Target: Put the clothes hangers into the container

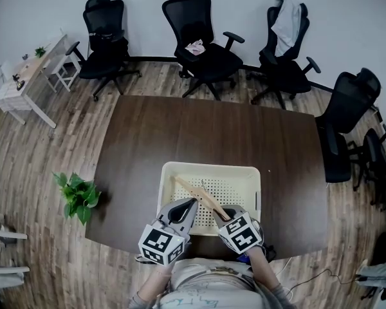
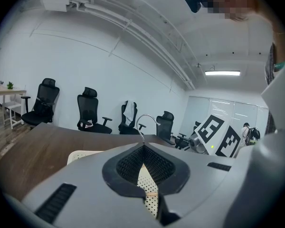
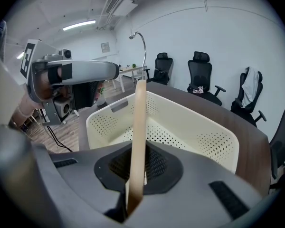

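Note:
A cream perforated basket (image 1: 174, 172) stands on the dark wooden table (image 1: 148, 134), close to the person. My right gripper (image 1: 222, 215) is shut on one arm of a wooden hanger (image 1: 198, 194), which slants up over the basket with its metal hook (image 3: 141, 39) at the top. The right gripper view shows the wooden arm (image 3: 138, 122) rising out of the closed jaws above the basket (image 3: 190, 122). My left gripper (image 1: 192, 203) hovers over the basket's near side with jaws closed and nothing seen in them. Its tip (image 3: 115, 70) sits just beside the hanger, and the hook (image 2: 147, 119) shows beyond it.
Several black office chairs (image 1: 202, 37) stand along the far wall and the right side. A white desk (image 1: 26, 76) is at the back left and a potted plant (image 1: 77, 195) sits on the floor left of the table. Cables lie on the floor at the right.

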The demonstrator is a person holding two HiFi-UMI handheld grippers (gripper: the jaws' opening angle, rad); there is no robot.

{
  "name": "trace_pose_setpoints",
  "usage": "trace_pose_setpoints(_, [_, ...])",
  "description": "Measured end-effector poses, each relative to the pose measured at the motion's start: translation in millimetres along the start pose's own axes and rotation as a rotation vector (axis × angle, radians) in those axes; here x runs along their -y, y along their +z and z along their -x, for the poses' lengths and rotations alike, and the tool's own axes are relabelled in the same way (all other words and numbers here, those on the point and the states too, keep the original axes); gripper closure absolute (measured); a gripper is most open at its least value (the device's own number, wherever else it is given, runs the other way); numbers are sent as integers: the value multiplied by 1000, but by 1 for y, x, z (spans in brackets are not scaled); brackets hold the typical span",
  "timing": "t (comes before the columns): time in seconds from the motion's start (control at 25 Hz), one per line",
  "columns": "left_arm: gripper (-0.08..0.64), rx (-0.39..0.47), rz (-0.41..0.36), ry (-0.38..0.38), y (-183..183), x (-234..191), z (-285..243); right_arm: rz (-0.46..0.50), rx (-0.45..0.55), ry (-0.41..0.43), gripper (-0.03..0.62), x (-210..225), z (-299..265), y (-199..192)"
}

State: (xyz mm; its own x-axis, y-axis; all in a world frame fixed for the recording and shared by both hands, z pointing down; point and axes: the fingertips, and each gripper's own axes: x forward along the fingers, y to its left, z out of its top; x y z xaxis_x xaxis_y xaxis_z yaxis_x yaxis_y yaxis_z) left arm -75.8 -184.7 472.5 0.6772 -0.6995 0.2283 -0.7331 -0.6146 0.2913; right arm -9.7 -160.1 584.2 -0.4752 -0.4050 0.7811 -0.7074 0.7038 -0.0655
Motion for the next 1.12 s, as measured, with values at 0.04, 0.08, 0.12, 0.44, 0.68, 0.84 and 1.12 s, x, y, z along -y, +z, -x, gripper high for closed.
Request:
trace_pose_setpoints(0.04, [549,0,0,2,0,0,0,0,-1,1,566,0,0,0])
trace_pose_setpoints(0.08, [549,-1,0,4,0,-1,-1,1,-2,2,566,0,0,0])
trace_pose_setpoints(0.12, [549,-1,1,5,0,-1,-1,1,-1,3,566,1,0,0])
trace_pose_setpoints(0.44, [549,-6,4,8,-5,-5,-3,-4,6,-1,566,7,-5,-1])
trace_pose_setpoints(0.68, [549,-11,5,9,-6,-7,-3,-1,8,-1,566,8,-7,0])
trace_pose_setpoints(0.84, [549,-15,5,7,-6,-7,-5,-4,17,-10,566,13,-8,1])
trace_pose_setpoints(1.12, [549,-19,5,2,-6,-8,-8,-13,8,-25,567,22,-8,0])
